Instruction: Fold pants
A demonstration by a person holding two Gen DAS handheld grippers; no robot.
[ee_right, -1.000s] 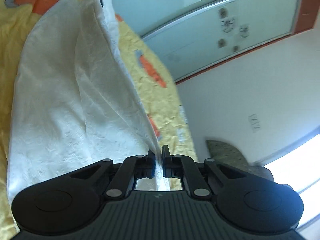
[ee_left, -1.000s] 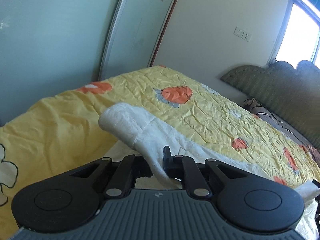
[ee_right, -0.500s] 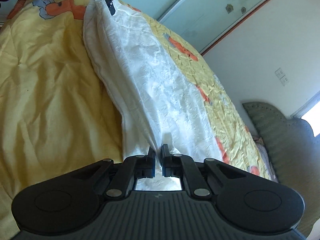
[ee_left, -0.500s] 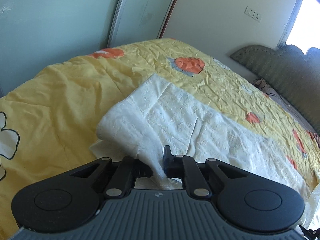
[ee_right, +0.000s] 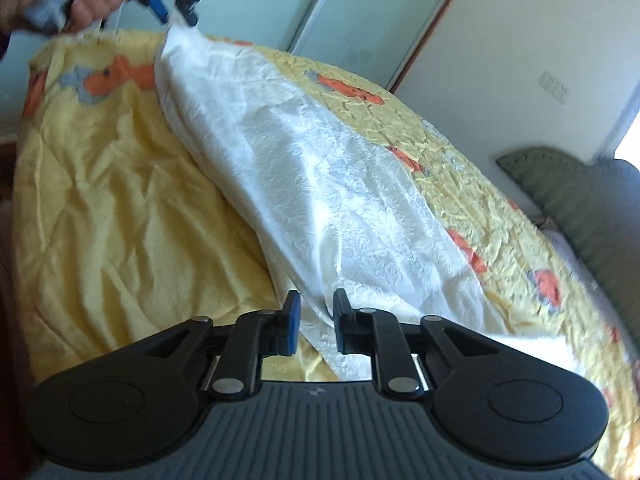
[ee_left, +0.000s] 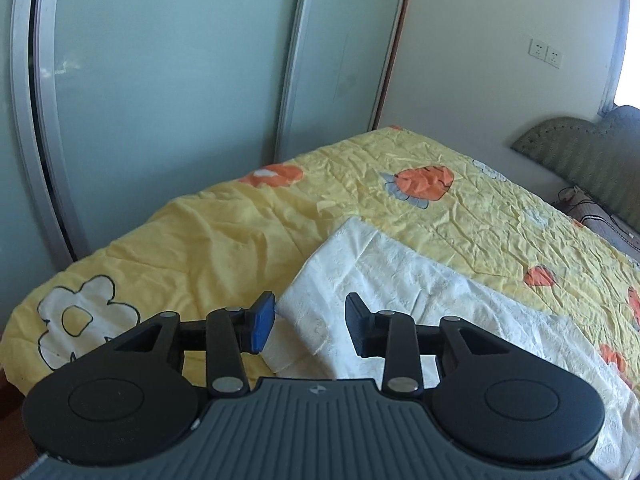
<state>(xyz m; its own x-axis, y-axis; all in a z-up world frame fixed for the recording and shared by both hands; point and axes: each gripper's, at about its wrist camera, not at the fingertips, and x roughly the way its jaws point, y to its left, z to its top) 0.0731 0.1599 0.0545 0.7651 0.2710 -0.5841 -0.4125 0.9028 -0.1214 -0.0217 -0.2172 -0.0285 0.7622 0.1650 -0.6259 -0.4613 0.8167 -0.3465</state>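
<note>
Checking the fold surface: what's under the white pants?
The white pants lie on the yellow quilt, whose orange print shows around them. Whatever lies beneath the cloth itself is covered.

The pants point(ee_left: 404, 292) lie on the bed point(ee_left: 208, 248); sliding doors point(ee_left: 180, 80) stand behind it, the headboard point(ee_left: 580, 160) far right.

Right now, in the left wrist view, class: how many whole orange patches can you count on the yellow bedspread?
3 whole ones: one near the wardrobe doors, one mid-bed, one small at right. Others are cut off at the right edge, and the white pants may hide more.
</note>
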